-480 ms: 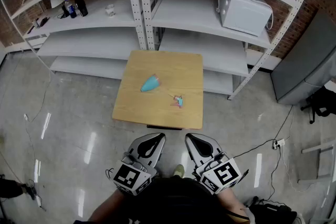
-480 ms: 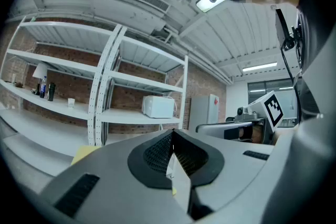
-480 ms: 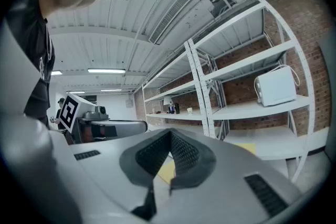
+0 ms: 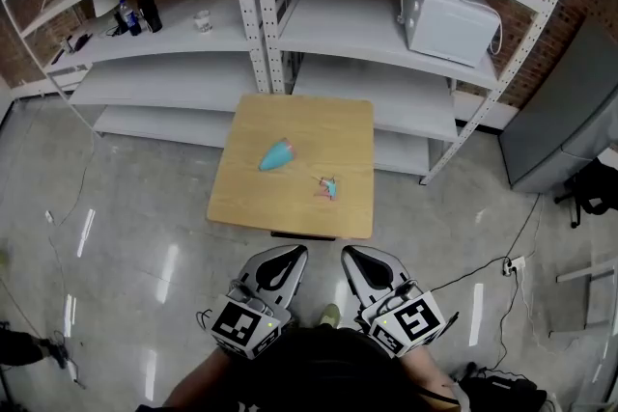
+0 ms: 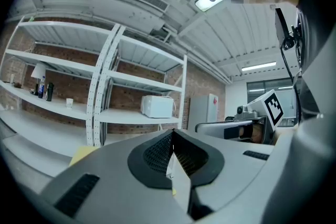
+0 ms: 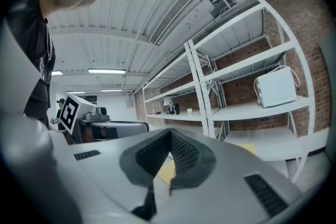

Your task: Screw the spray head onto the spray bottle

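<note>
A teal spray bottle (image 4: 276, 153) lies on its side on the small wooden table (image 4: 290, 116), left of centre. The spray head (image 4: 326, 185), teal and pink with a thin tube, lies apart from it nearer the table's front right. My left gripper (image 4: 292, 253) and right gripper (image 4: 352, 255) are held close to my body, well short of the table's front edge, side by side. Both are shut with nothing between the jaws. In the left gripper view (image 5: 171, 136) and the right gripper view (image 6: 169, 136) the jaws meet, and neither bottle nor head shows.
White metal shelving (image 4: 259, 5) stands behind the table, with a white microwave (image 4: 450, 19) on the right and small bottles and a cup (image 4: 202, 18) on the left. A grey cabinet (image 4: 565, 111) is at the right. Cables (image 4: 502, 265) trail on the glossy floor.
Both grippers have shifted very slightly; the bottle and spray head have not moved.
</note>
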The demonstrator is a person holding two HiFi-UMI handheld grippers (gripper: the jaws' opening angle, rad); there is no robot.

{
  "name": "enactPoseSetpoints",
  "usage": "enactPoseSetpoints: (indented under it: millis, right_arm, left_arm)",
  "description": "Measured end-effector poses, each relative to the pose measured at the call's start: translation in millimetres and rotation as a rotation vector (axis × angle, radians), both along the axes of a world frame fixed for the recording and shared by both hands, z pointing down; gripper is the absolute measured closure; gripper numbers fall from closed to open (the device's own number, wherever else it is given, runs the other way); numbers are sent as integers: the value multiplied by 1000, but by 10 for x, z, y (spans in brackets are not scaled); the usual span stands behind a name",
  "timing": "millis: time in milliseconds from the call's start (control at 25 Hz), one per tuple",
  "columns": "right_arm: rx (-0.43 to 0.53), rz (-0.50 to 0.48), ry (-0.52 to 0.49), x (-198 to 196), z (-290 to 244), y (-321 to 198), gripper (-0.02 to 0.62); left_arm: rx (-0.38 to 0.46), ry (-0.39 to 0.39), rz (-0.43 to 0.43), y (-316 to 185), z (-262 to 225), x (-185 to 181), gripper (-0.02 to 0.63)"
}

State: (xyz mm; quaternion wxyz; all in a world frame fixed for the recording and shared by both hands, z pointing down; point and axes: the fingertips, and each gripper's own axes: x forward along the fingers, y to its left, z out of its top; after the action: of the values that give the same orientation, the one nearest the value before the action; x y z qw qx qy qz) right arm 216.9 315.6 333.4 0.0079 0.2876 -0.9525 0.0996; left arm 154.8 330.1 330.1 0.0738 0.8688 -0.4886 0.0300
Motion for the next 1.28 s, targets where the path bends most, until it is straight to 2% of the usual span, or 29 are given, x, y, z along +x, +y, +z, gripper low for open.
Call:
enactPoseSetpoints:
  millis: [520, 880, 1280]
  right_arm:
    - [-43, -84, -58, -7, 87, -4, 591]
    - [-99, -122, -94, 228, 305, -369, 592]
    - [-156, -105, -85, 66, 551, -968, 591]
  left_arm:
    - [-23, -10, 8, -123, 109, 66, 601]
    - [-63, -20, -73, -465, 240, 152, 601]
    - [-149, 6, -114, -1069, 548, -195, 601]
